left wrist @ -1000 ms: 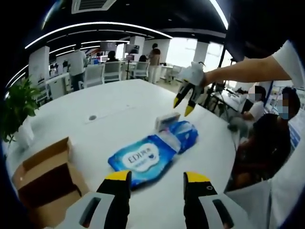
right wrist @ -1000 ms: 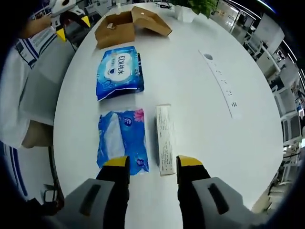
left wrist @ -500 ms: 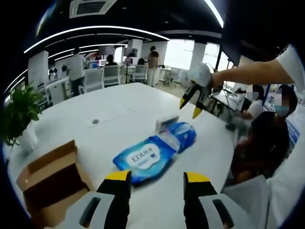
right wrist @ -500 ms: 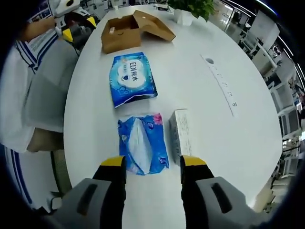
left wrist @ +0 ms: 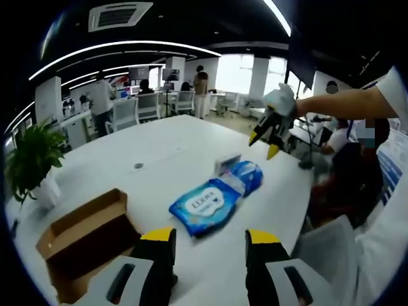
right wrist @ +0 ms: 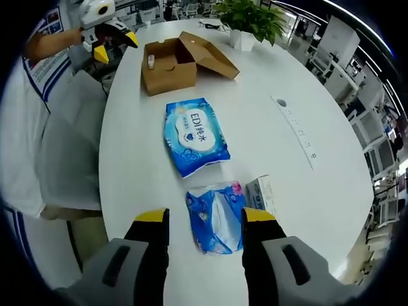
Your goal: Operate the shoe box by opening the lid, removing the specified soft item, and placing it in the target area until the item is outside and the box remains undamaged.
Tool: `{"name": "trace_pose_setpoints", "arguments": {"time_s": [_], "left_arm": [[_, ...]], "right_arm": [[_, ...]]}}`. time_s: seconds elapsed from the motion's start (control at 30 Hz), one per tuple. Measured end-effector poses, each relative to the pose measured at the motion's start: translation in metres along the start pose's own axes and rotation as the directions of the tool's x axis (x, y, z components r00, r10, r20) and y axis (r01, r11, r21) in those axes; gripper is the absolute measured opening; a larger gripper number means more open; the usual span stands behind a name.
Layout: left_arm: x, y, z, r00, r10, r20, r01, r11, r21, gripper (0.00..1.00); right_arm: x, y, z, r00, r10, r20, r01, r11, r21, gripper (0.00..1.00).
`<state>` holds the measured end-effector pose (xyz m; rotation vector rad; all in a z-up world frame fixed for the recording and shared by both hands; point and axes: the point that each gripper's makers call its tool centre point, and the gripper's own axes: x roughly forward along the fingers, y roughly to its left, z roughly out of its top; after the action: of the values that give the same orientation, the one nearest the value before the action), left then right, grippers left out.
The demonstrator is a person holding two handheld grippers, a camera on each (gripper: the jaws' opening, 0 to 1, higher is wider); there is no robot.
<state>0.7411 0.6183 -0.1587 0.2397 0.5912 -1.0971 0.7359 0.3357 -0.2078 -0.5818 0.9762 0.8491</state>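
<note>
on the white bench (right wrist: 274, 76), the open shoe box (right wrist: 172, 64) sits apart from the blue wipes pack (right wrist: 194, 135), which lies outside it. my left gripper (left wrist: 207, 239) and right gripper (right wrist: 205, 218) hover, fingers apart, empty.

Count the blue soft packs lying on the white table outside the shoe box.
2: the wet-wipe pack mid-table near the open shoe box, and the tissue pack just beyond the right gripper. Any inside the box stay hidden.
</note>
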Motion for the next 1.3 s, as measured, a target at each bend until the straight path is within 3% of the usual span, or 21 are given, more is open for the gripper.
{"name": "trace_pose_setpoints", "arguments": {"time_s": [0.43,0.9,1.3], "left_arm": [[-0.053,0.041,-0.02,1.0,0.002,0.01,-0.003,1.0,0.02,0.44],[-0.1,0.093,-0.038,0.999,0.042,0.015,-0.043,0.999,0.027,0.44],[-0.133,0.138,-0.05,0.997,0.077,0.028,-0.078,0.997,0.022,0.44]], "right_arm": [[0.014,0.046,0.059,1.0,-0.017,0.021,0.017,1.0,0.014,0.42],[0.037,0.062,0.112,0.997,-0.025,0.075,0.023,0.999,0.031,0.42],[0.054,0.087,0.197,0.982,-0.025,0.186,0.029,0.999,-0.017,0.43]]}}
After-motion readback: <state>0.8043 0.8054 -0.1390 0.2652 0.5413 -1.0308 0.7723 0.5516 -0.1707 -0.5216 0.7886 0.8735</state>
